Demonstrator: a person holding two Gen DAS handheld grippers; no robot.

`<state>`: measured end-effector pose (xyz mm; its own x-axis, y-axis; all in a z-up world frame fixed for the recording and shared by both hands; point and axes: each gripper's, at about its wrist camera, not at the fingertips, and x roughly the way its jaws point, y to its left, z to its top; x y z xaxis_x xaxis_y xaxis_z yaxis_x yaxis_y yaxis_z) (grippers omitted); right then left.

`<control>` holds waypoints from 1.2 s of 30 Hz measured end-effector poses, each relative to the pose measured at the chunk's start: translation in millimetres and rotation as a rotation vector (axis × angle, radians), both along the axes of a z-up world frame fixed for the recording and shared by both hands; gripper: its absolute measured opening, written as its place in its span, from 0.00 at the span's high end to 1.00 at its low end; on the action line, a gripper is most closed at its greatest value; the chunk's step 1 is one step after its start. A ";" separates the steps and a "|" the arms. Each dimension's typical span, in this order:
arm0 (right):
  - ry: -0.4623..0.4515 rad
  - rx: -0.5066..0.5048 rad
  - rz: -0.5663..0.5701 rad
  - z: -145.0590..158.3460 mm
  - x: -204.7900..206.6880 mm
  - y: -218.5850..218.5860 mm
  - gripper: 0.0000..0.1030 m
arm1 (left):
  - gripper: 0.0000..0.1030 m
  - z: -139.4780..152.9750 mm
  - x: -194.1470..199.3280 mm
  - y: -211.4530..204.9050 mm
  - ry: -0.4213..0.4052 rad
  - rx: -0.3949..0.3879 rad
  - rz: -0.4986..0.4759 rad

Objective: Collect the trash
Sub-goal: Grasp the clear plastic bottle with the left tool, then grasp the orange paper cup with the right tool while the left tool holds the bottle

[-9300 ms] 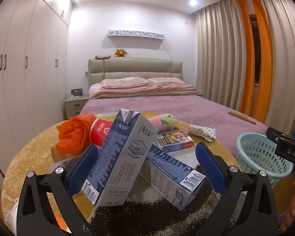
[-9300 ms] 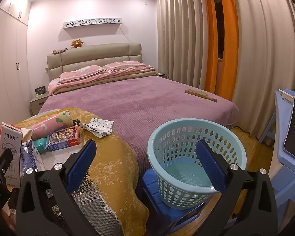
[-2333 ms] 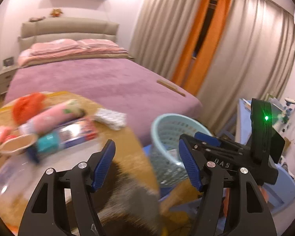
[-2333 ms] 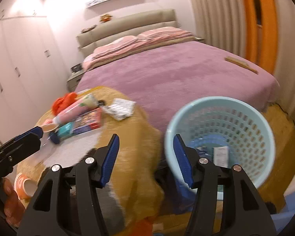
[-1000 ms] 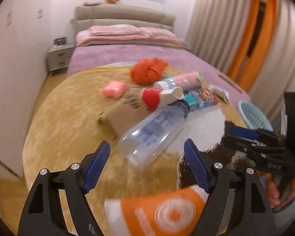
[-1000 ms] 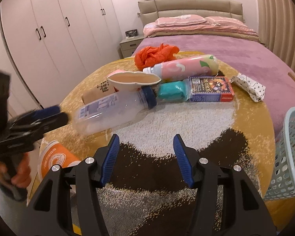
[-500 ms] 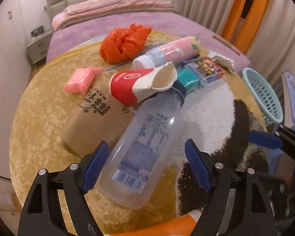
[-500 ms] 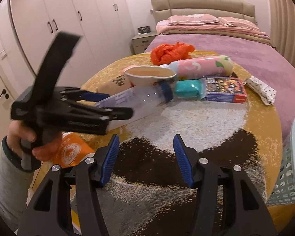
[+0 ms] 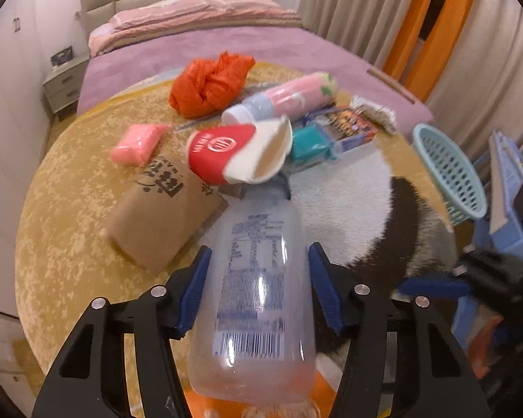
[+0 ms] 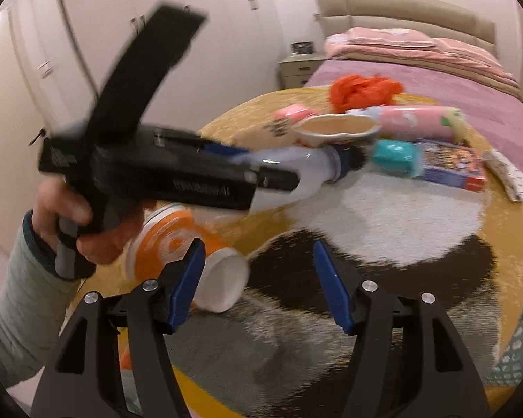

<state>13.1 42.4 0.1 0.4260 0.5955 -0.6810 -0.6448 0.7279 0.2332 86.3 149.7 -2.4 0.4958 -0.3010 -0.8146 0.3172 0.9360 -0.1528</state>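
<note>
A clear plastic bottle [image 9: 258, 285] with a dark blue cap lies on the round yellow table [image 9: 69, 230]. My left gripper [image 9: 259, 261] has its blue fingers on both sides of the bottle's body, touching or nearly so. The right wrist view shows the same bottle [image 10: 296, 170] between the left gripper's fingers. My right gripper [image 10: 258, 271] is open and empty above the table's dark patch. A crushed red paper cup [image 9: 233, 153] lies at the bottle's neck. An orange and white container [image 10: 177, 254] lies below the left hand.
On the table lie a brown paper bag [image 9: 164, 209], a pink pack [image 9: 136, 142], an orange plastic bag [image 9: 209, 83], a pink tube [image 9: 296, 97], a teal pack [image 9: 310, 142], a printed box [image 9: 348, 129]. A light blue basket [image 9: 449, 170] stands to the right.
My left gripper has moved forward and narrowed around the clear bottle, which now sits between its fingers. My right gripper has stayed open and swung a little left.
</note>
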 end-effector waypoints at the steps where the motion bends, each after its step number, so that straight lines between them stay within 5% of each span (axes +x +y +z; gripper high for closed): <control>1: 0.003 0.002 0.015 -1.6 -1.5 2.8 0.41 | 0.47 2.8 -3.0 2.1 -0.006 -0.009 0.004; 6: -0.005 0.004 0.090 -6.0 -7.2 20.3 0.29 | 0.47 15.2 -22.9 25.8 -0.045 -0.053 0.043; 18: 0.063 -0.043 0.172 -28.3 5.7 56.6 0.29 | 0.47 25.0 -59.6 87.5 -0.111 -0.129 0.184; 29: -0.007 -0.139 0.267 -27.4 -39.4 65.9 0.29 | 0.47 9.9 -78.0 115.1 -0.108 -0.179 0.268; 36: 0.100 -0.086 0.273 -42.7 -25.6 83.2 0.29 | 0.47 11.7 -87.5 114.3 -0.116 -0.181 0.271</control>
